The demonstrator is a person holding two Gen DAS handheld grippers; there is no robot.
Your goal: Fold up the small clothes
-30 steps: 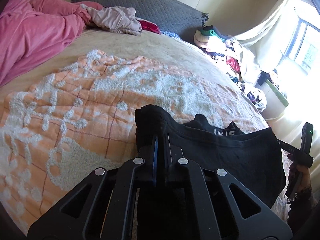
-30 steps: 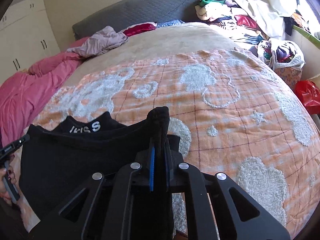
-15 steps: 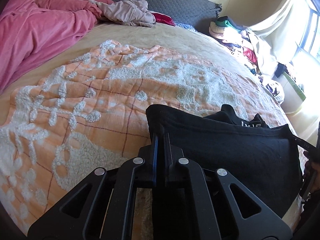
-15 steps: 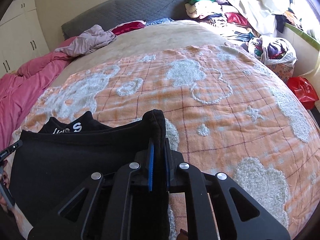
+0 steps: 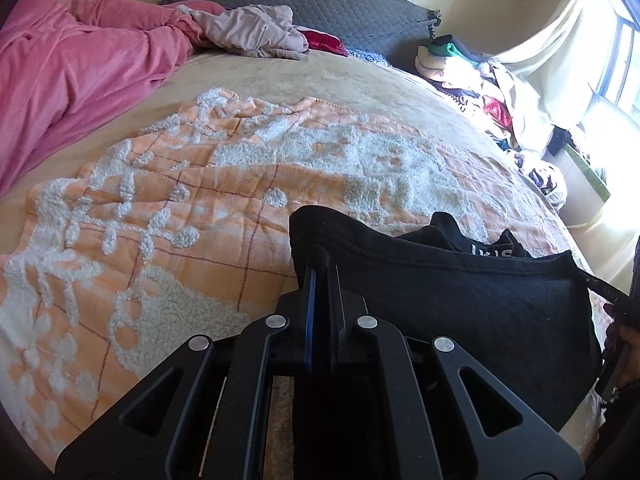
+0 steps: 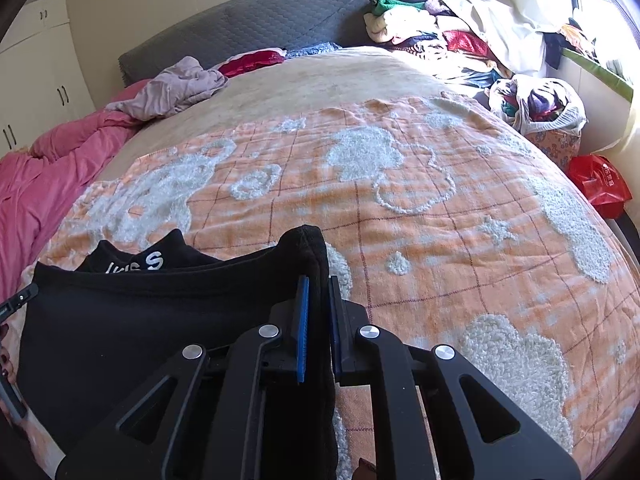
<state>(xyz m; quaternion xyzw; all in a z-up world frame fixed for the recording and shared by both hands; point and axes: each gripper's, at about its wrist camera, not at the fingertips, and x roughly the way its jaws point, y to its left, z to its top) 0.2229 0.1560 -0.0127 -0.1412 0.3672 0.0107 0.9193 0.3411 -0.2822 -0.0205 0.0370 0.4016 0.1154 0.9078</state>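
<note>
A small black garment [image 5: 460, 292] with white lettering at its collar hangs stretched between my two grippers over an orange and white blanket [image 5: 200, 208]. My left gripper [image 5: 320, 276] is shut on the garment's left corner. My right gripper [image 6: 316, 284] grips the right corner of the same garment [image 6: 140, 312], with its blue pads slightly apart around the thick fold. The right gripper's tip also shows at the right edge of the left wrist view [image 5: 612, 292]. The garment's lower part is hidden below the gripper bodies.
A pink duvet [image 5: 72, 72] and a crumpled mauve garment [image 5: 252, 32] lie at the bed's far left. A pile of clothes [image 6: 440, 28] sits at the head right, a bag of laundry [image 6: 536, 104] and a red bag [image 6: 600, 184] beside the bed.
Both grippers have moved forward over the blanket with the black garment held between them. The right gripper's pads stand a little wider apart than before.
</note>
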